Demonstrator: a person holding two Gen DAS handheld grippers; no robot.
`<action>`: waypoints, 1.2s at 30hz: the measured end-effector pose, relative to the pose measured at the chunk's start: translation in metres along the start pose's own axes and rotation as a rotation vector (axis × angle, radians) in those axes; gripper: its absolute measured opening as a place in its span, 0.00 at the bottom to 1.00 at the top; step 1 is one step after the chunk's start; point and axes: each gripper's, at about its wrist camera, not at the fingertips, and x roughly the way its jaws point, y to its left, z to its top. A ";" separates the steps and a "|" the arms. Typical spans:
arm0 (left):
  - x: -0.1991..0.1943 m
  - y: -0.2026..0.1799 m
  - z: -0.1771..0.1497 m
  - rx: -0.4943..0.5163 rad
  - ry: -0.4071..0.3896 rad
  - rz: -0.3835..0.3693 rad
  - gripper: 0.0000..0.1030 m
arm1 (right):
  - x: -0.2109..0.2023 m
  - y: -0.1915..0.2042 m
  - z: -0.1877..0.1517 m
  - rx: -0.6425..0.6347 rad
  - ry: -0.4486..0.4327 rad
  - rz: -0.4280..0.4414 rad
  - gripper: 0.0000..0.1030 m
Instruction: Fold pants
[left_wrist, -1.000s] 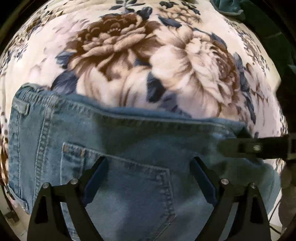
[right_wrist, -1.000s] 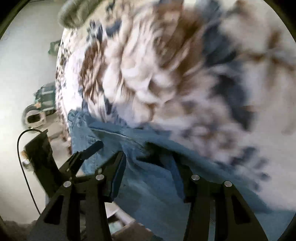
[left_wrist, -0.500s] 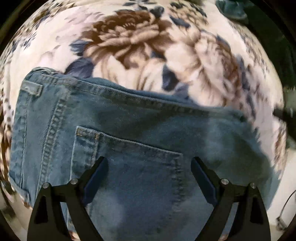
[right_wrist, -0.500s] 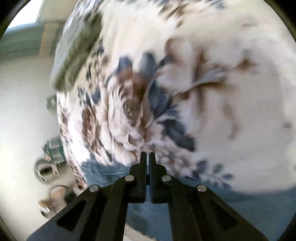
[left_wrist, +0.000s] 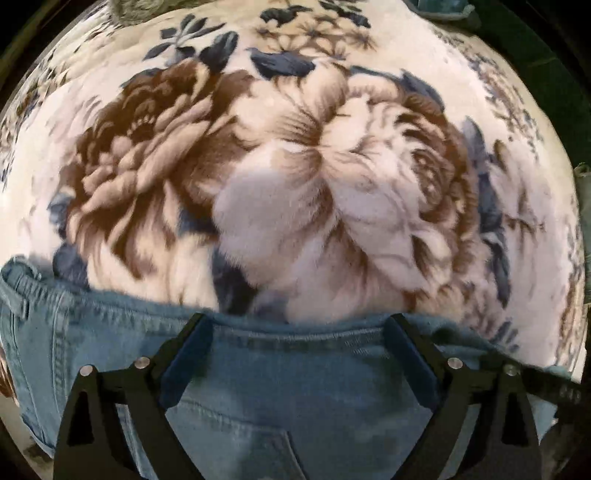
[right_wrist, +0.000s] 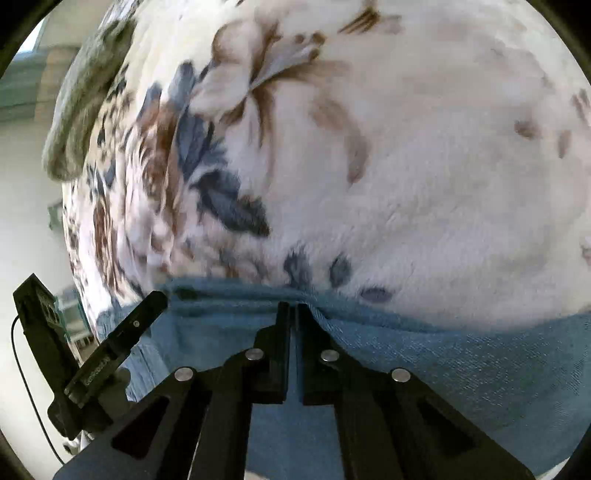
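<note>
The jeans lie along the near edge of the floral blanket. The left gripper hangs wide open over the waistband, while the right gripper is pinched shut with no cloth visibly caught. Pulling now could bunch that far edge.

The pants are light blue denim jeans, lying flat on a flowered blanket. The back side faces up, with a stitched pocket, and the long edge runs straight across the blanket.
</note>
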 end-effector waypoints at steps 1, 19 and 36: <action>0.000 0.000 0.000 0.006 -0.002 0.004 0.93 | -0.001 -0.002 -0.002 -0.010 -0.003 -0.002 0.01; -0.055 -0.103 -0.147 0.141 0.136 -0.085 0.93 | -0.211 -0.257 -0.222 0.693 -0.629 -0.069 0.69; 0.010 -0.156 -0.183 0.280 0.225 0.004 1.00 | -0.173 -0.408 -0.235 0.940 -0.623 0.247 0.36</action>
